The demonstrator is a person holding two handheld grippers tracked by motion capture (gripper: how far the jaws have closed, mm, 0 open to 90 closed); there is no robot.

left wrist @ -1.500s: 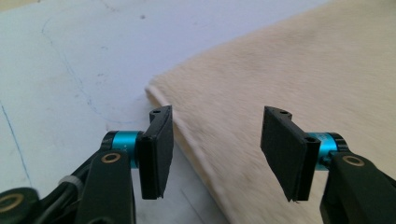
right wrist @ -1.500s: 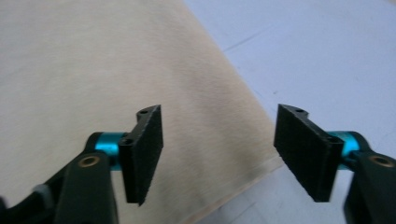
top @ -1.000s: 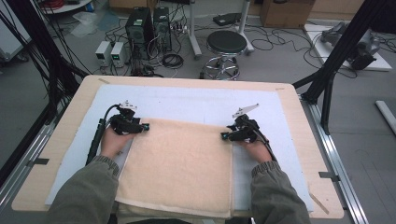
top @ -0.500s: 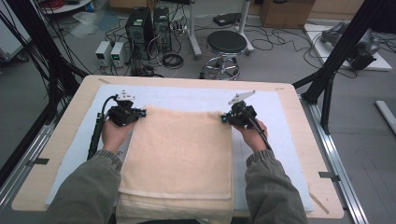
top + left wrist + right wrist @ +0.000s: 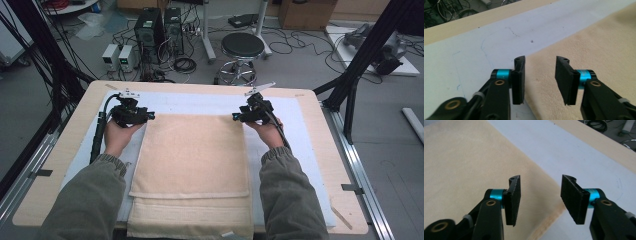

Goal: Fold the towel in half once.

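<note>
High view shows my left gripper (image 5: 150,116) and right gripper (image 5: 235,117), jaws just opened and empty, flanking the far corners of the towel (image 5: 192,165), which lies folded flat on the mat (image 5: 300,130), so this fold looks done.

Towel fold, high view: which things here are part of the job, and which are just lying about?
Job: beige towel; left gripper, open; right gripper, open; white mat.
Lying about: black stool, computer towers, floor cables.
</note>
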